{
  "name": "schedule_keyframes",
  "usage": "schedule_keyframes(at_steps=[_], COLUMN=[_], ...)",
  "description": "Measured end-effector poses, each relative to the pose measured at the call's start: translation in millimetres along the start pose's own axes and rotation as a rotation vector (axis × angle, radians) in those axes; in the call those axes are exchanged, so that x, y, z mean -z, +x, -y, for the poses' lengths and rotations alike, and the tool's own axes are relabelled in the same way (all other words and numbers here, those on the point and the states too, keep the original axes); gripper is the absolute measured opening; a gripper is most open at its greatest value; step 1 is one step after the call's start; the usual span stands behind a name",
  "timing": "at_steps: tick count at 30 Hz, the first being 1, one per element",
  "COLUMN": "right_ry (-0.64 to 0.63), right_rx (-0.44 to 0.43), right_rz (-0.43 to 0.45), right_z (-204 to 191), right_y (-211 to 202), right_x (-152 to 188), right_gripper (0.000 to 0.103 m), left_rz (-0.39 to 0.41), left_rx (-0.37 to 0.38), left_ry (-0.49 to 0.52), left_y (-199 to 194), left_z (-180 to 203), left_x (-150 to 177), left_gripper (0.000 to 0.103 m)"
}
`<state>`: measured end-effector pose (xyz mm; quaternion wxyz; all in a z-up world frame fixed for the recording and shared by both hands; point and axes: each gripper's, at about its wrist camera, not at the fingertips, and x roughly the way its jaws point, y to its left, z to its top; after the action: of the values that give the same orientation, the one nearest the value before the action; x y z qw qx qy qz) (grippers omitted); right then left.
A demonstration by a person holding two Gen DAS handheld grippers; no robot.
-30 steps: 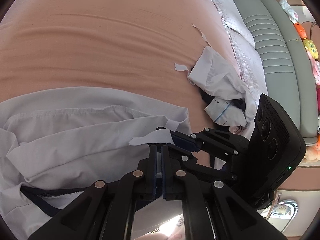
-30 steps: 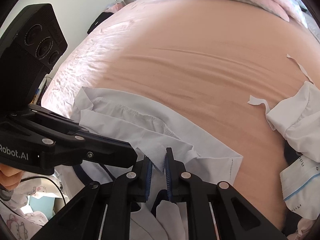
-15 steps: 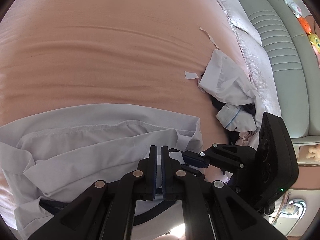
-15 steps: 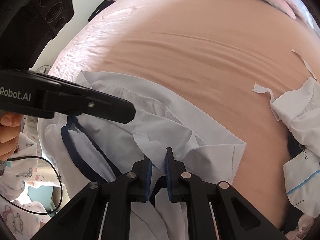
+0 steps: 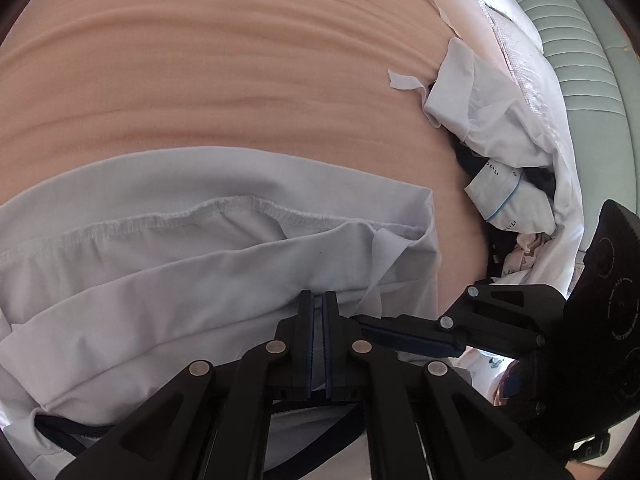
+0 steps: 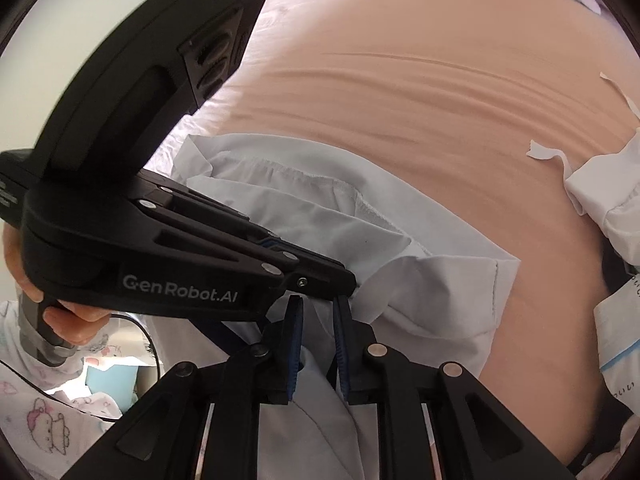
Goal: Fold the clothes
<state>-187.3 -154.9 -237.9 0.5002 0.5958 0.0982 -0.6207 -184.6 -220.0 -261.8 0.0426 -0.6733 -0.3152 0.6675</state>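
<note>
A pale blue garment (image 5: 200, 240) with a dark navy trim lies folded over itself on the peach bed sheet (image 5: 240, 60). My left gripper (image 5: 318, 300) is shut on a fold at the garment's near edge, low over the cloth. In the right wrist view, the garment (image 6: 320, 208) spreads out ahead and the left gripper (image 6: 352, 284) crosses from the left, just ahead of my right gripper. My right gripper (image 6: 318, 312) has its jaws opening. Pale fabric lies in the gap, and the pads stand off it. The right gripper (image 5: 360, 322) reaches in from the right.
A heap of white and dark clothes (image 5: 492, 128) sits at the right side of the bed, also in the right wrist view as a heap (image 6: 608, 200). A grey-green padded headboard (image 5: 580, 40) runs behind it. A hand (image 6: 68, 320) holds the left gripper's handle.
The left gripper has sunk toward the bed with the fold in it, and the garment now lies flatter. The right gripper's jaws have parted from the fabric they pinched.
</note>
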Motion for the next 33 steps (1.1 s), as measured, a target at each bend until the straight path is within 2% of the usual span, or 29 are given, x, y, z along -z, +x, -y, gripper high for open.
schedule_keyframes(at_steps=[2,3,4,6,7,10,15,21,25,28,30,31,32,33], right_ry=[0.009,0.011,0.014,0.018,0.020,0.031,0.033,0.047,0.065,0.062,0.056,0.055,0.055,0.055], right_rx=[-0.023,-0.025,-0.019,-0.009,-0.010,-0.014,0.020,0.047,0.049,0.077,0.085,0.086,0.088,0.094], right_rz=[0.017,0.026,0.038,0.063,0.077,0.113,0.149,0.157,0.141,0.106,0.085,0.078,0.072,0.067], right_z=[1.0,1.1,1.3,1.7,1.8,1.6,-2.3,-4.4,-5.5,-8.8,-11.2,-12.1,-13.0,-14.0], right_y=[-5.6,-8.5,-12.1,-19.5,-23.8,-37.4,-56.1,-63.6,-62.3,-57.7,-54.1,-52.8,-51.1,-49.5], right_x=[0.0,0.3,0.9,2.2,3.1,5.2,11.2,19.3,26.5,30.8,32.7,33.4,33.9,34.2], right_gripper=[0.015,0.020,0.032,0.048,0.050,0.050,0.051,0.057,0.057,0.057,0.057,0.057,0.057,0.057], left_rz=[0.001,0.003,0.010,0.033,0.043,0.072,0.138,0.171,0.195,0.214,0.230,0.242,0.253,0.269], left_rx=[0.005,0.002,0.002,0.010,0.021,0.051,0.046,-0.005,-0.077,-0.153,-0.162,-0.139,-0.116,-0.091], left_ry=[-0.013,-0.017,-0.019,-0.010,-0.007,-0.009,-0.006,-0.002,0.019,0.074,0.096,0.101,0.106,0.107], left_y=[-3.3,-5.7,-9.1,-18.5,-23.9,-40.1,-65.8,-81.9,-90.0,-94.3,-98.8,-102.1,-105.3,-108.7], left_z=[-2.6,-3.5,-4.1,-4.1,-4.4,-6.7,-14.6,-38.7,-53.0,-59.8,-62.4,-63.6,-64.7,-65.6], left_x=[1.9,3.0,4.3,7.1,8.5,13.1,21.5,34.4,48.1,61.2,70.0,74.1,78.2,82.1], left_gripper=[0.003,0.003,0.003,0.003,0.003,0.003,0.003,0.004,0.005,0.013,0.031,0.038,0.053,0.062])
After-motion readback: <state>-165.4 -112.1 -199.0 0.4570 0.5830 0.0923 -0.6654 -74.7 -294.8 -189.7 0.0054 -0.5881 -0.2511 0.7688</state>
